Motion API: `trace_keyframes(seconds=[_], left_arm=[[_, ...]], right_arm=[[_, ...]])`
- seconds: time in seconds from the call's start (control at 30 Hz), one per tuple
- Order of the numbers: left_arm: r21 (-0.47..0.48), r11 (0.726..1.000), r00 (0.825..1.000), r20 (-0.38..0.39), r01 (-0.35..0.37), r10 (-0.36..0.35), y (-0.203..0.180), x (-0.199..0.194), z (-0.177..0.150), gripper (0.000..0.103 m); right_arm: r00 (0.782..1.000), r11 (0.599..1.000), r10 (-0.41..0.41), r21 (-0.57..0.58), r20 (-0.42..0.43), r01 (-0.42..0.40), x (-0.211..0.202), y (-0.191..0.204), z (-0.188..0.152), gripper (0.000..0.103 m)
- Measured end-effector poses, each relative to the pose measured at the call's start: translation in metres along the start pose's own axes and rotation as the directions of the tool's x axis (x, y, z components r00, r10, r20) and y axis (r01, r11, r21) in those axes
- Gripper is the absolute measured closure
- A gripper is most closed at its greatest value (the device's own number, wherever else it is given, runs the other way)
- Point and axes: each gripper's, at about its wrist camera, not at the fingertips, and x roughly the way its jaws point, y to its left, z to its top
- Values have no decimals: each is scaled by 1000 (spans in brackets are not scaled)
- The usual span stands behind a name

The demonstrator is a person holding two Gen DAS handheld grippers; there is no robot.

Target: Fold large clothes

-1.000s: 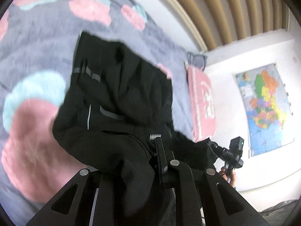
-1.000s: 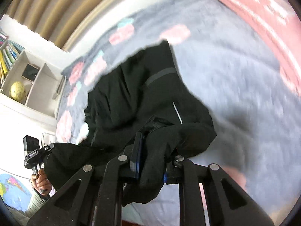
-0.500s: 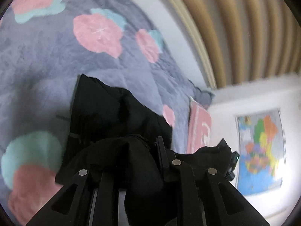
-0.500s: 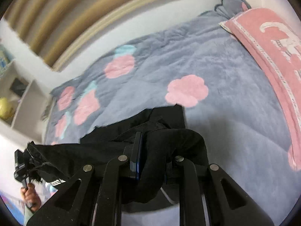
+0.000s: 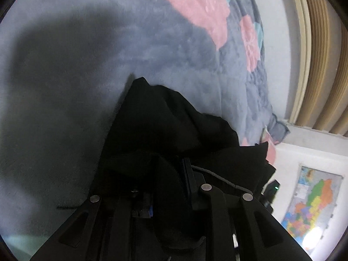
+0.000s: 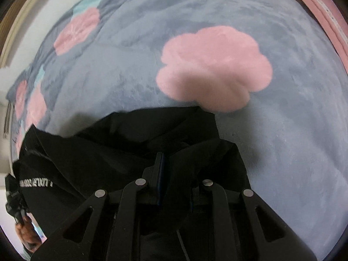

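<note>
A black garment point(image 5: 165, 126) with white lettering on its hem point(image 6: 35, 183) lies bunched on a grey-blue blanket point(image 5: 152, 50). My left gripper point(image 5: 168, 167) is shut on a fold of the black cloth, low over the blanket. My right gripper point(image 6: 174, 158) is also shut on the black cloth point(image 6: 134, 143), which drapes over its fingers. The cloth stretches between the two grippers. The left gripper and the hand that holds it show at the far left of the right wrist view point(image 6: 13, 198).
The blanket point(image 6: 282, 141) has pink flowers point(image 6: 215, 69) and teal patches. A pink pillow point(image 6: 326, 15) lies at the right edge. A striped headboard point(image 5: 322, 54) stands behind the bed. A coloured map point(image 5: 313, 204) hangs on the white wall.
Both grippers have carried the black cloth forward and down toward the blanket. The garment now looks folded over on itself, with much less of it spread out ahead.
</note>
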Motion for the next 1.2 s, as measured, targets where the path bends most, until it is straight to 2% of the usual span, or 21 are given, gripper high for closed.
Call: trace_keyframes(seconds=[0.1,0.13,0.2,0.3,0.37,0.4,0.43,0.47,0.5,0.57,0.73,0.77,0.83,0.9,0.97,1.13,1.2], left_arm=[[50,998,999,-38,38,-36,-6,-18,-3,72],[67,997,998,-43,47,-44,-8,-26,-6,64],[124,991,997,-57,59,-52,-19,-50,-17,40],[201,976,995,-59,87,-76,-34,-94,-38,36],[244,968,997,-54,67,-55,-40,-124,-54,34],[266,963,999,-32,44,-37,-43,-136,-61,33],[301,954,1000,7,-3,1,-48,-147,-68,33],[323,946,999,42,-44,32,-50,-154,-70,31],[337,938,996,69,-75,55,-52,-156,-72,29],[359,924,990,106,-130,98,-58,-150,-69,29],[376,914,986,123,-152,113,-70,-111,-49,29],[385,905,981,136,-178,135,-71,-101,-43,29],[395,892,973,148,-223,177,-74,-86,-35,29],[387,890,969,145,-242,201,-73,-69,-24,29],[375,885,961,150,-275,234,-73,-55,-13,29],[378,889,965,120,-260,232,-70,-35,3,29],[368,889,962,123,-273,244,-66,-29,8,29]], right_arm=[[1000,1000,24,-3,-13,-24,-9,-4,0,81],[999,999,38,-1,-10,-38,-17,-7,-1,81],[998,998,59,-11,9,-59,-39,-11,-4,79],[993,995,101,-34,63,-99,-81,-15,-15,74],[986,990,140,-45,93,-137,-104,-16,-24,66],[981,986,164,-56,105,-159,-115,-16,-31,63],[976,981,186,-70,115,-178,-123,-15,-37,54],[972,978,198,-90,126,-187,-129,-14,-42,45],[973,979,188,-110,132,-174,-130,-11,-45,42],[978,983,152,-120,139,-136,-129,-8,-46,29],[956,975,209,-124,206,-186,-149,-16,-47,27],[956,976,196,-135,219,-169,-153,-18,-47,18],[967,983,118,-164,226,-82,-147,-20,-41,9],[976,981,68,-191,207,-28,-130,-22,-30,9],[982,981,51,-196,180,-15,-108,-26,-16,9],[994,969,14,-247,107,13,-46,-24,21,9],[999,959,7,-283,52,8,-20,-18,28,15]])
